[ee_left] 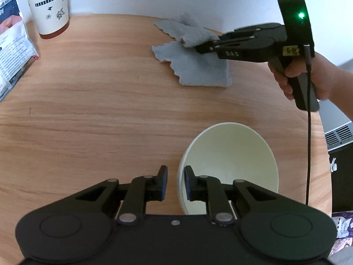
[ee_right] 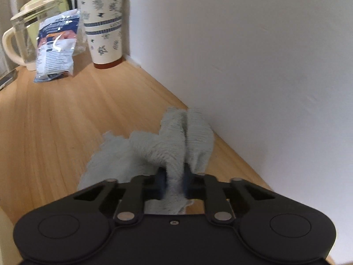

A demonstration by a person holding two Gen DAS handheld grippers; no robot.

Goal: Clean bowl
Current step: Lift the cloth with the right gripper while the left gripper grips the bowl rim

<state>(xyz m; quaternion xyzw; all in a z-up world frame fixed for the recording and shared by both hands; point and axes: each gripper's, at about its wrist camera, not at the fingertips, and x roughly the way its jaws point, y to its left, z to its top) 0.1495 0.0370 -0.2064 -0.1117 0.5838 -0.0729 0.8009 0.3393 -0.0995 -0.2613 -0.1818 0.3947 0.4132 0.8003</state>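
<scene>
The round white paper bowl [ee_left: 229, 165] stands upright on the light wooden tabletop [ee_left: 99, 101], near its front right edge. The left gripper [ee_left: 175, 182] sits at the bowl's near left rim, its jaws spread a little, one finger inside the bowl and the other outside; whether the pads touch the wall cannot be told. Well beyond the bowl, by the white wall [ee_right: 253, 55], lies the crumpled grey terry cloth [ee_left: 196, 66]. The right gripper [ee_right: 174, 183], a black pistol-grip tool held in a bare hand [ee_left: 302, 75], has its jaws pinched on a raised fold of that cloth, while the rest of the cloth trails on the wood. At the far left corner stand a tall white paper cup with flower print and a red base [ee_right: 103, 26], a blue and white plastic packet [ee_right: 57, 46], and a clear jug with a cream handle and lid [ee_right: 24, 33]
</scene>
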